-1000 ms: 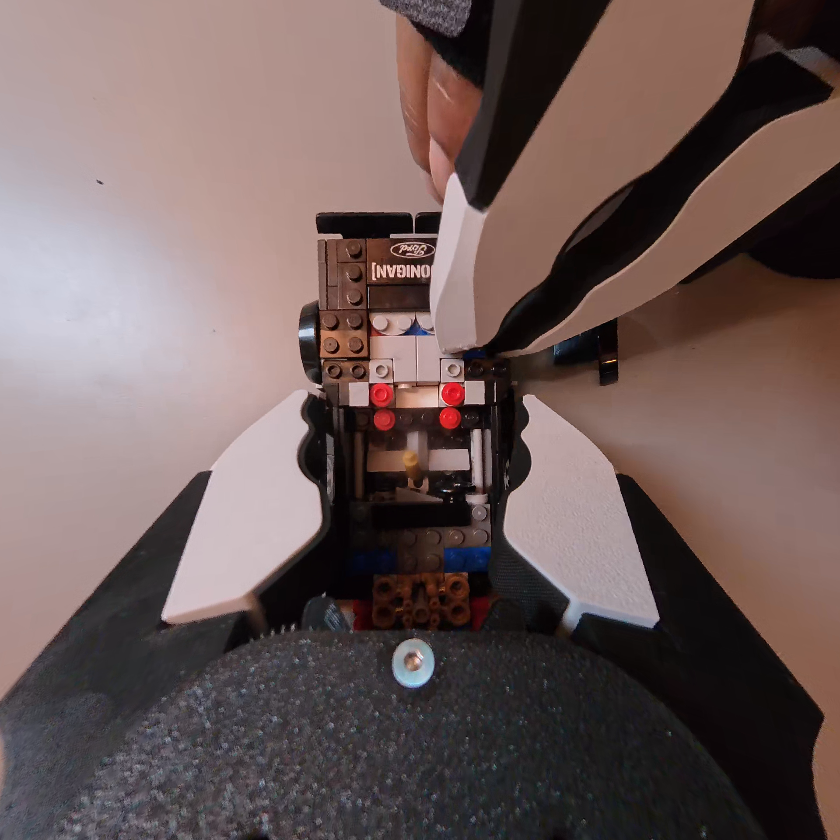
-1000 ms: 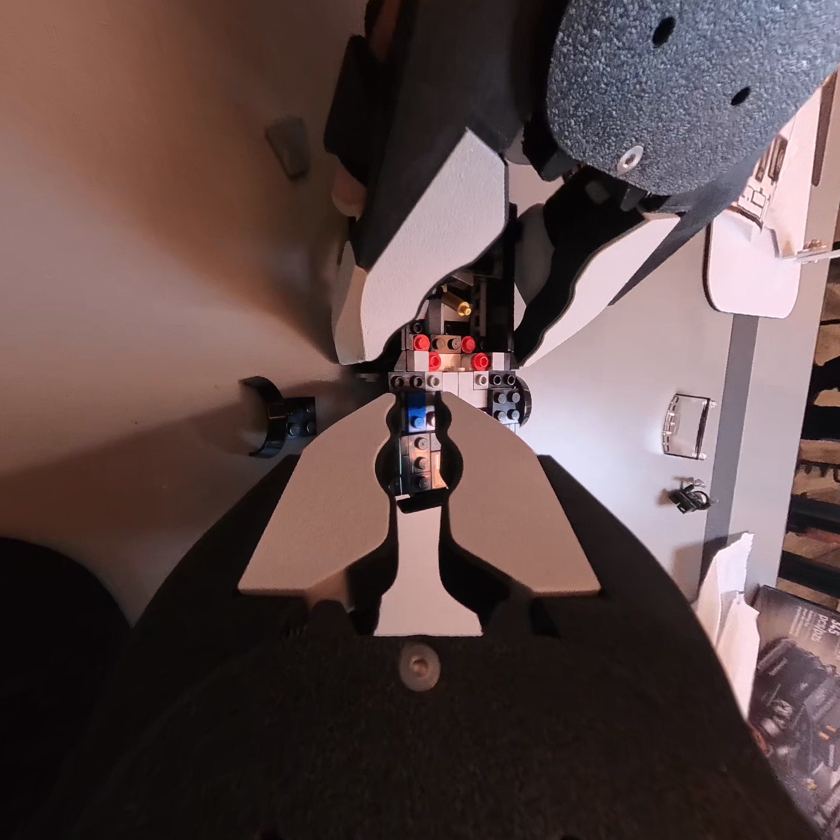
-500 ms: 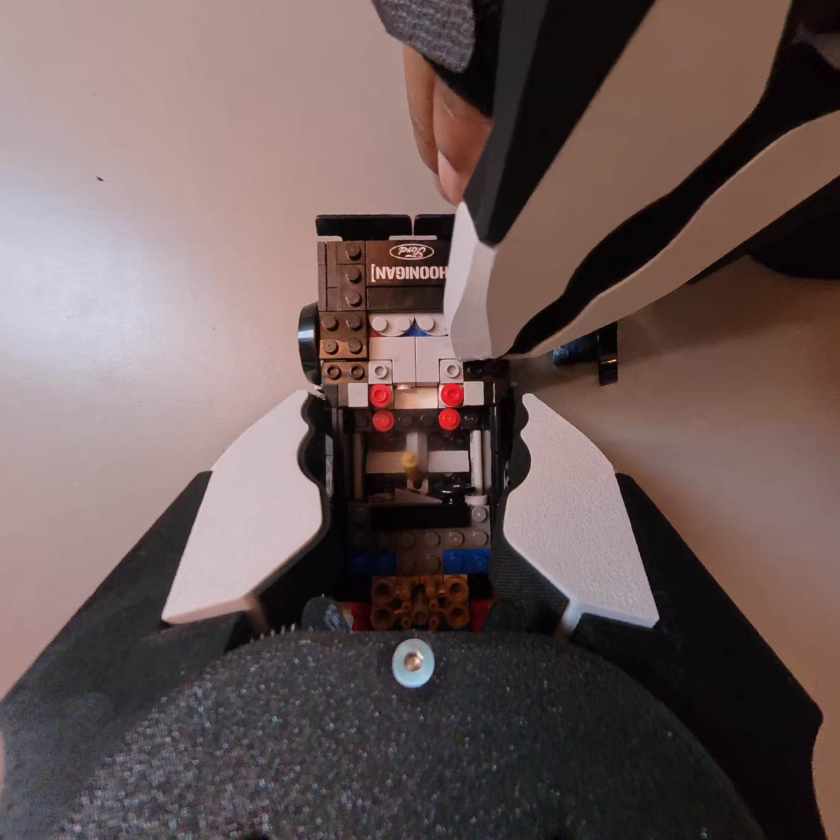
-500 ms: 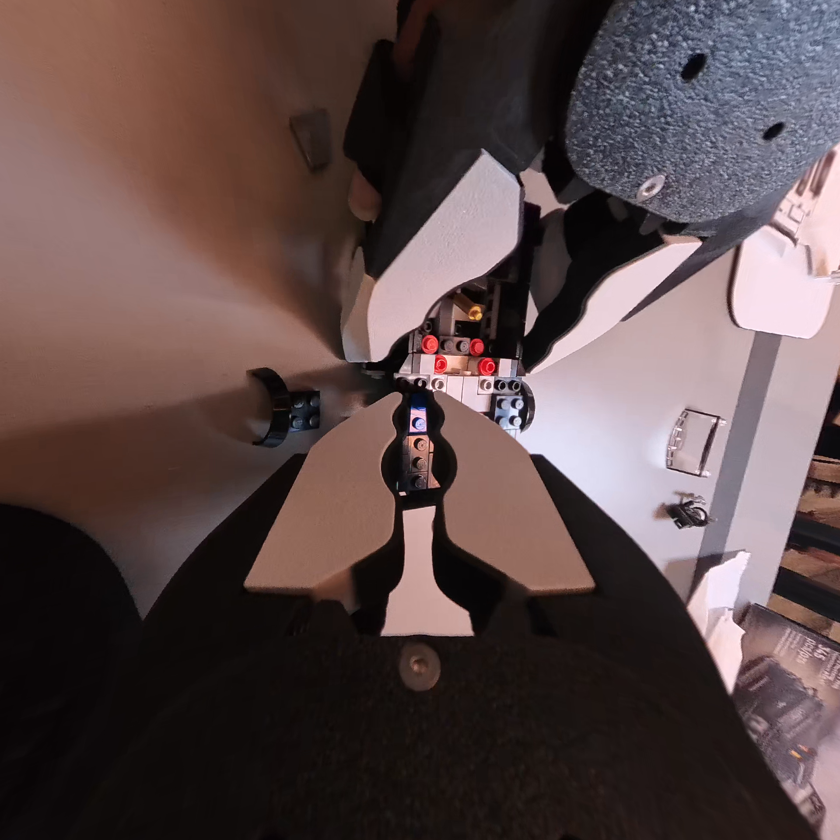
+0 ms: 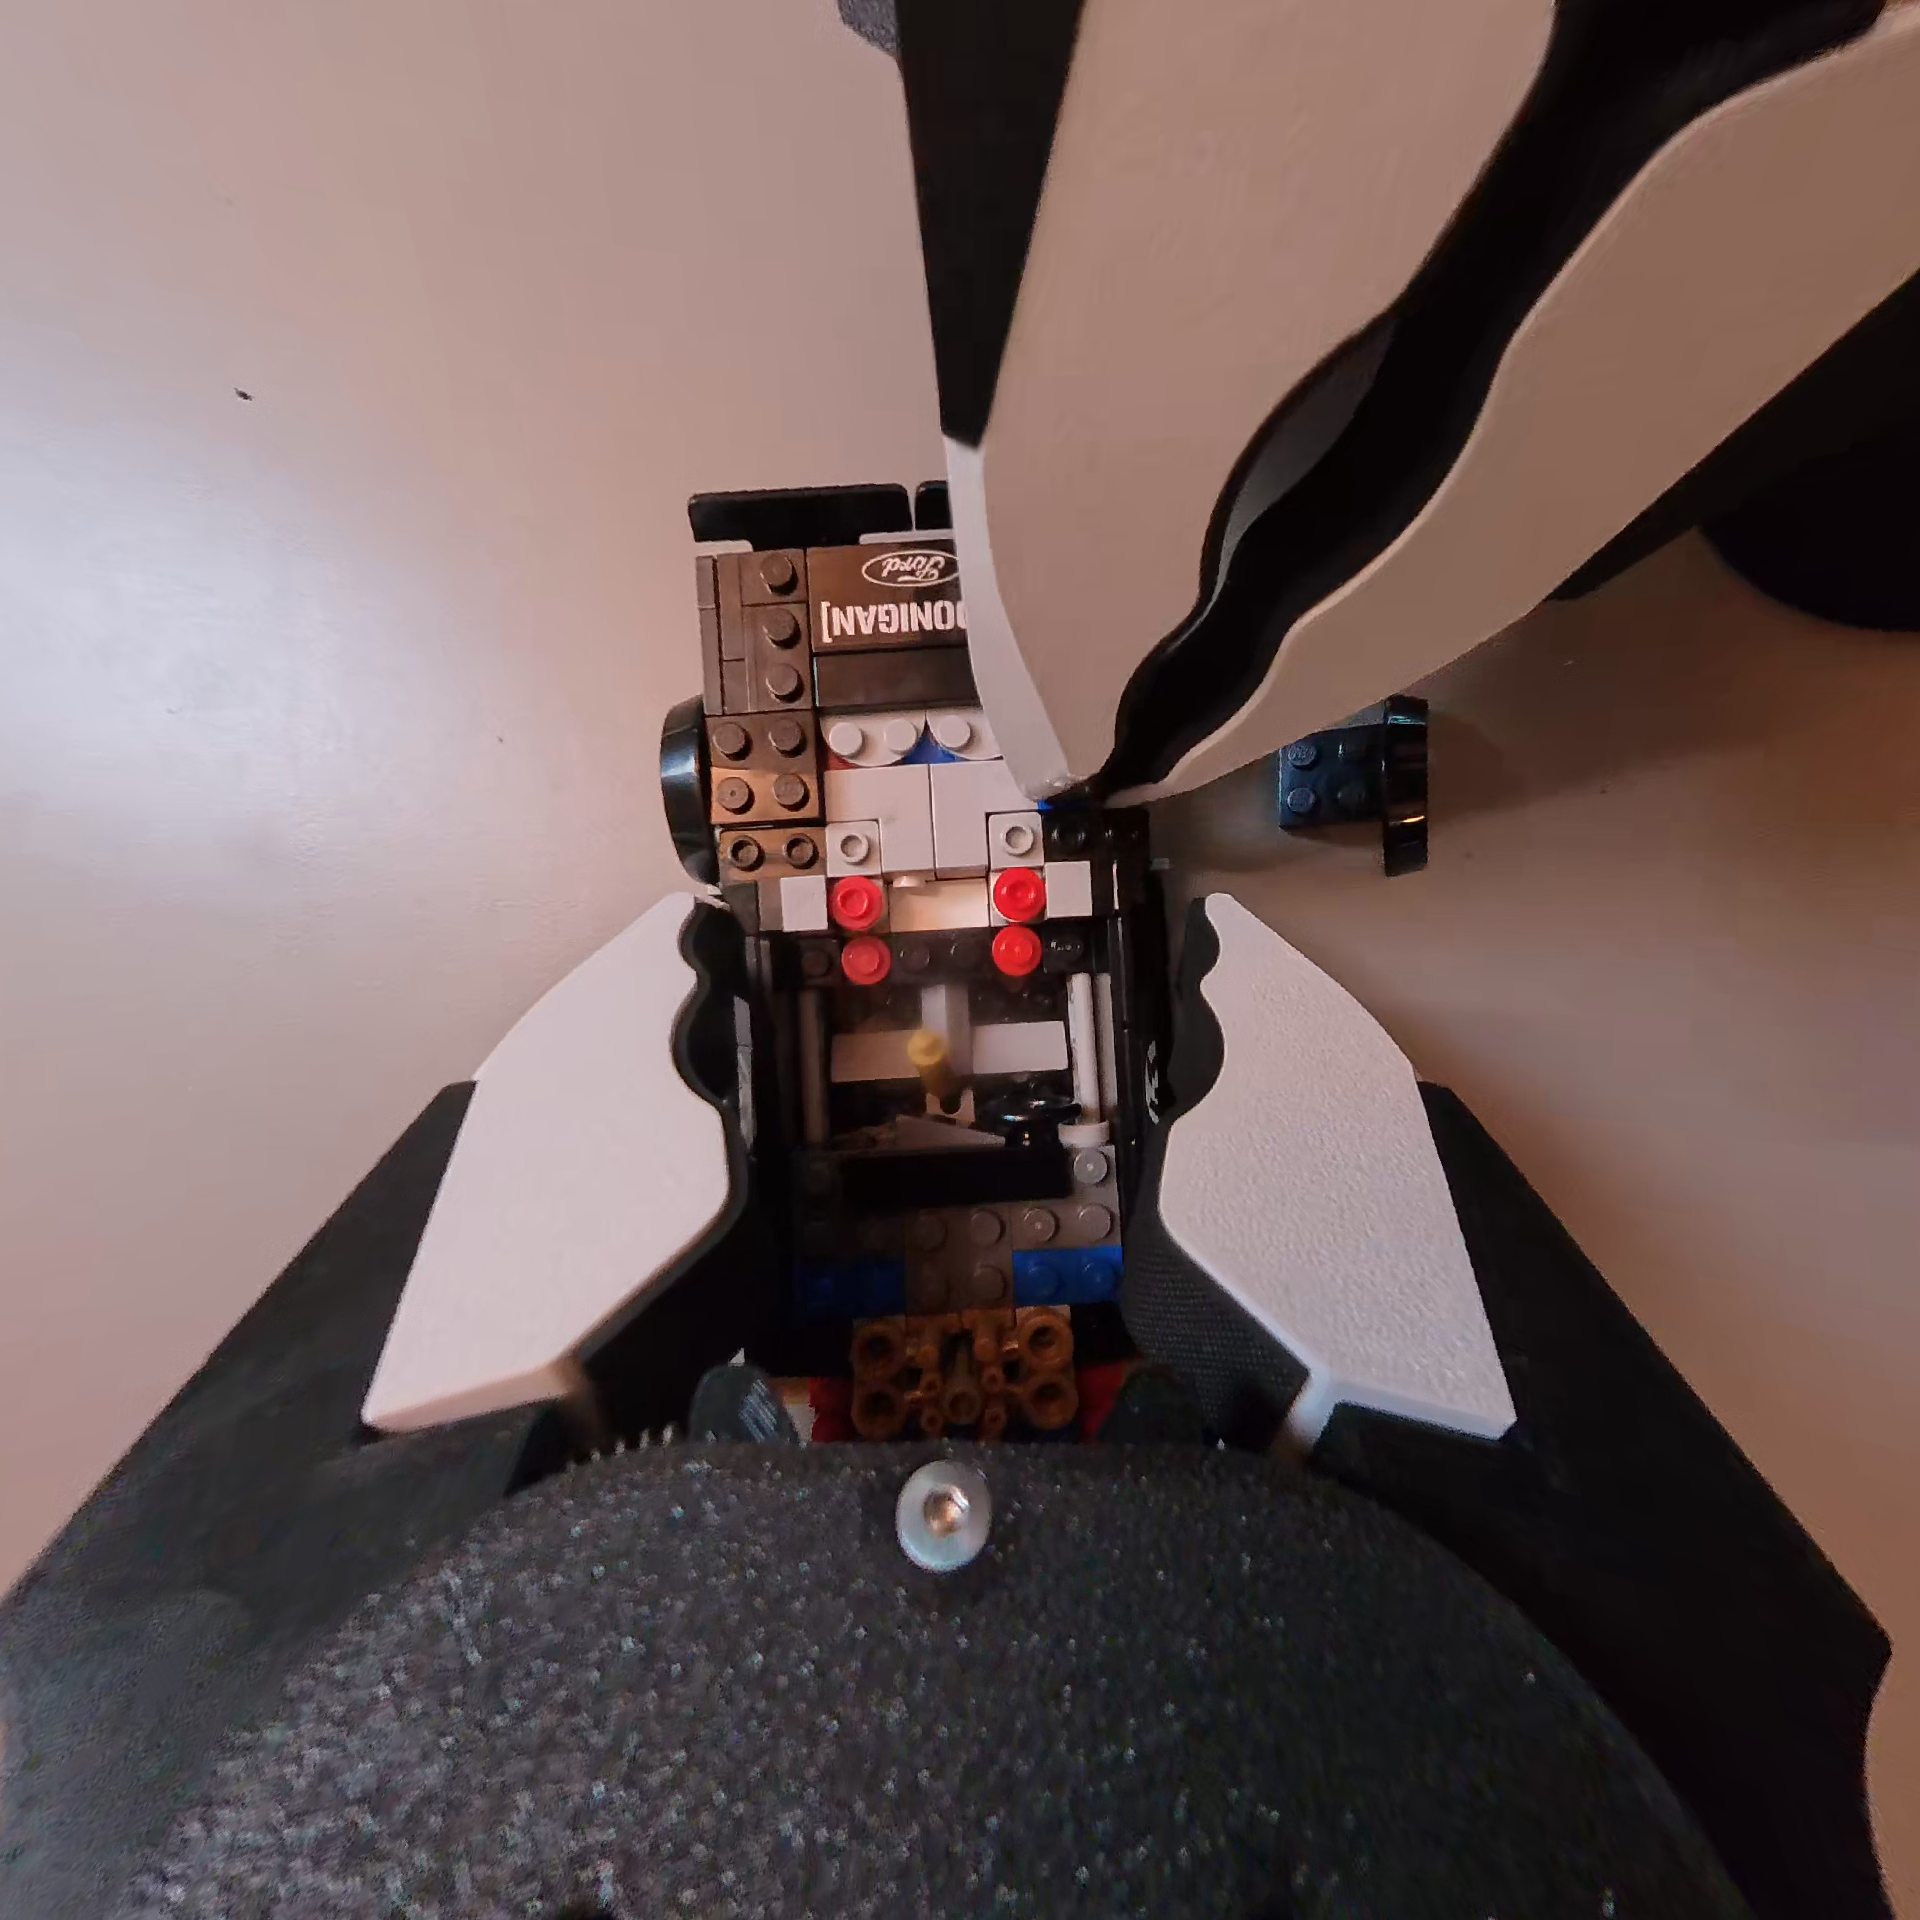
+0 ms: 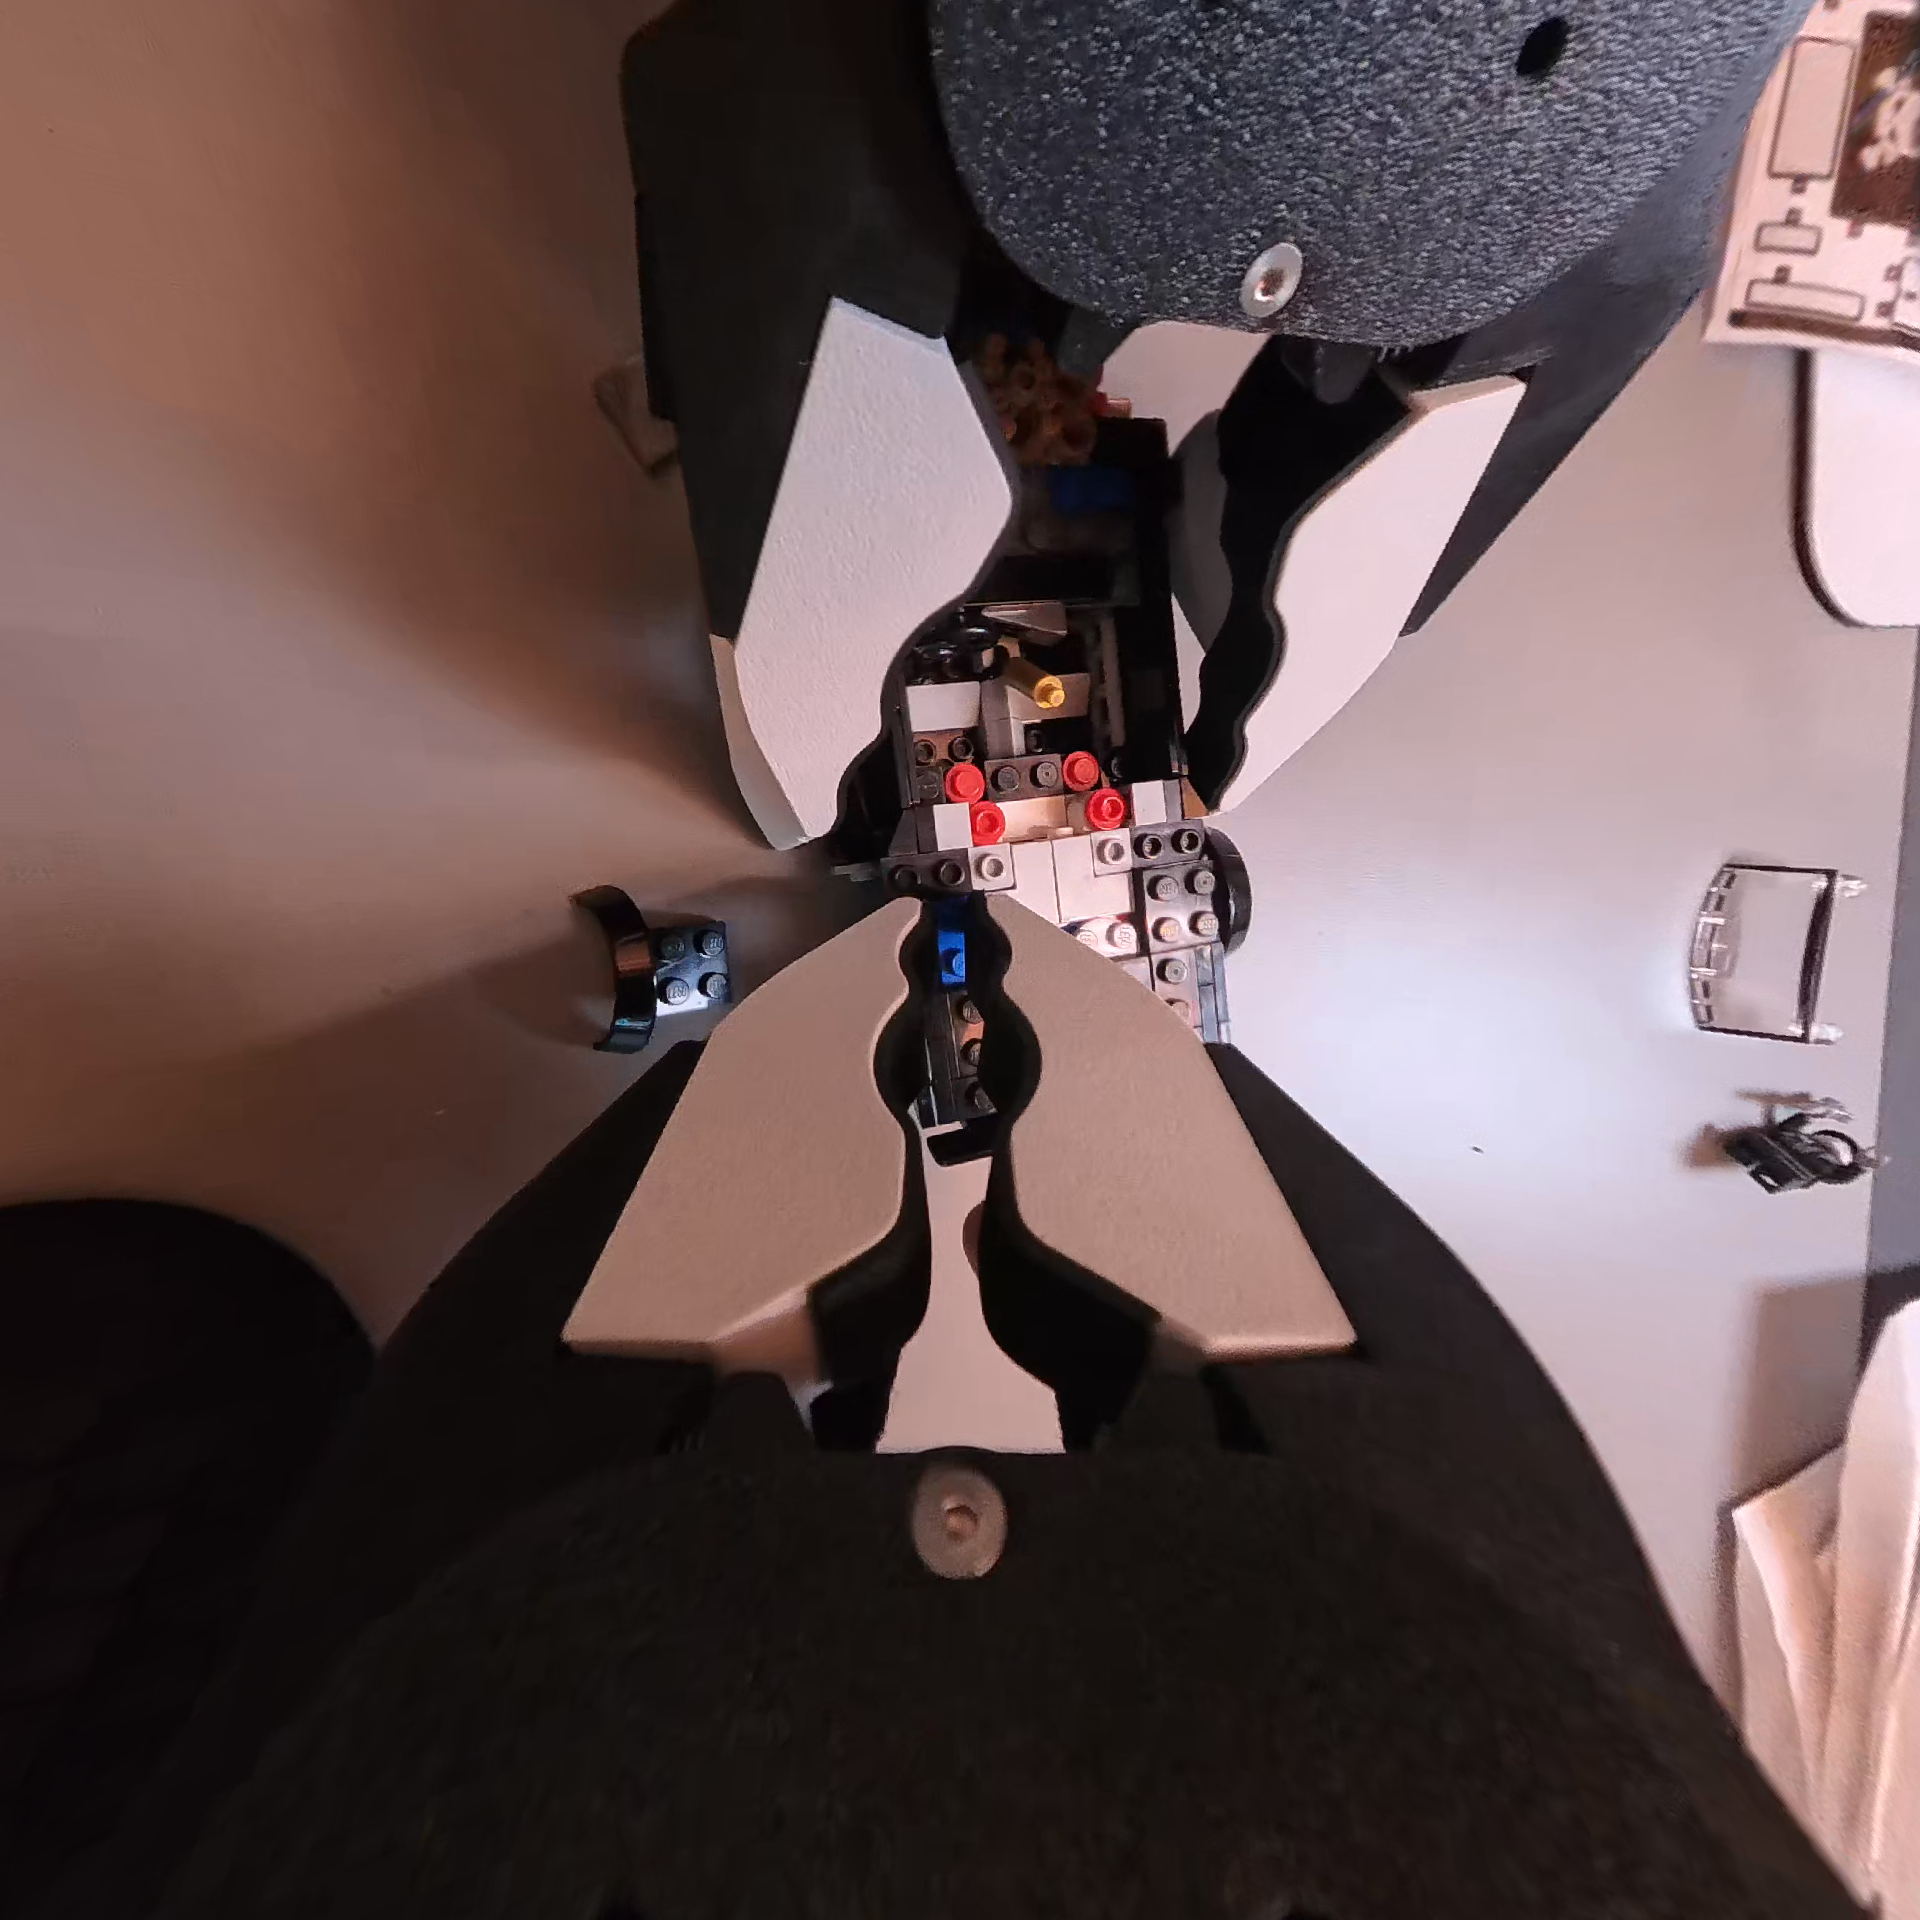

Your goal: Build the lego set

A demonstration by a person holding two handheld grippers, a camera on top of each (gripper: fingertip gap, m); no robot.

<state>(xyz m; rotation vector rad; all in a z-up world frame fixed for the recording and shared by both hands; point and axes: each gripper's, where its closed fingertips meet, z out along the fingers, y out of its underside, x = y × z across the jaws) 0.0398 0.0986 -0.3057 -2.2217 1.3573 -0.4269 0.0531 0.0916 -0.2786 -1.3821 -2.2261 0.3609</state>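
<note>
Lego car (image 5: 925, 935) on the table (image 5: 312, 520), clamped at its sides by the left gripper (image 5: 945, 1039). Right gripper (image 6: 956, 966) nearly closed over the car's blue and black edge, grip uncertain, hiding part of its top. Nearby: black arch piece (image 6: 665, 971), clear windscreen (image 6: 1766, 951), small black part (image 6: 1792, 1148), sticker sheet (image 6: 1829, 177).

The car (image 5: 925, 935), a half-built lego model mostly black and grey, lies flat on the table, studs up. Four red studs sit in two rows across its middle, blue plates and a brown engine block at one end, a black wheel on one side. A loose black wheel-arch piece (image 5: 1361, 779) lies just beside it.
</note>
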